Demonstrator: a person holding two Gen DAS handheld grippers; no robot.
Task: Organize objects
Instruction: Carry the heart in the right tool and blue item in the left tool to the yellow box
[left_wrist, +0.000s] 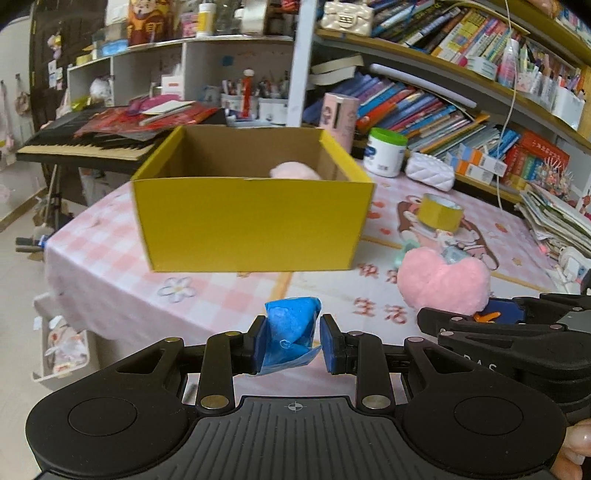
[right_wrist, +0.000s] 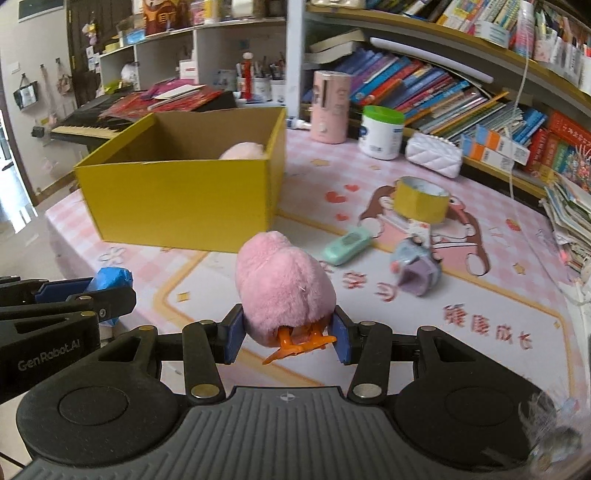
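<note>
We find the left gripper (left_wrist: 291, 341) clamped on a crumpled blue packet (left_wrist: 291, 328) and the right gripper (right_wrist: 288, 338) nipping a pink plush (right_wrist: 284, 284) low, short of the yellow box (left_wrist: 251, 218); either could slip loose.

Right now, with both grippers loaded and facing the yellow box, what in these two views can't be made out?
- Yellow box: floor and most contents hidden by its near wall, both views; only a pink plush top shows.
- Blue crumpled item in left gripper: identity unclear.
- Pink plush toy in right gripper: its face points away.
- Book spines: text too small, blurred.
</note>
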